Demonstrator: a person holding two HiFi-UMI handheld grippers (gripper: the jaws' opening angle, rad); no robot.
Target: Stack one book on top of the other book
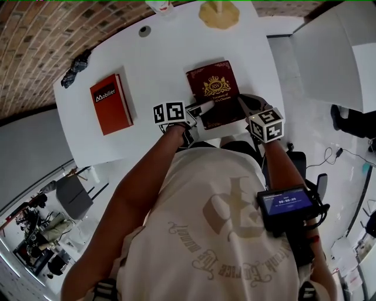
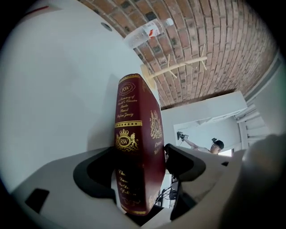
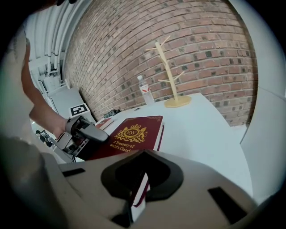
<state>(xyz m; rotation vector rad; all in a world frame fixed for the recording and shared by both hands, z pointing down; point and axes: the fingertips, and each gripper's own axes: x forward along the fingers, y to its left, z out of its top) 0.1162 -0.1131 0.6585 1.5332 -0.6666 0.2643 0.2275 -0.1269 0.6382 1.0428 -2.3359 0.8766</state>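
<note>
A maroon book [image 1: 214, 91] with a gold crest lies near the front edge of the white table [image 1: 164, 59]. My left gripper [image 1: 196, 110] is shut on its near-left corner; in the left gripper view the book's spine [image 2: 136, 134] stands pinched between both jaws. My right gripper [image 1: 245, 108] is shut on the near-right corner, where the page edge [image 3: 139, 192] sits between the jaws. The cover [image 3: 134, 134] stretches ahead, with the left gripper [image 3: 87, 132] clamped at its far side. An orange-red book [image 1: 110, 103] lies flat at the table's left, apart from both grippers.
A wooden branch stand [image 1: 218, 14] and a water bottle [image 1: 161, 6] stand at the table's far edge. A dark crumpled object [image 1: 76, 67] lies at the far-left corner. A cable hole [image 1: 144, 31] is in the tabletop. A white cabinet [image 1: 329, 53] stands to the right.
</note>
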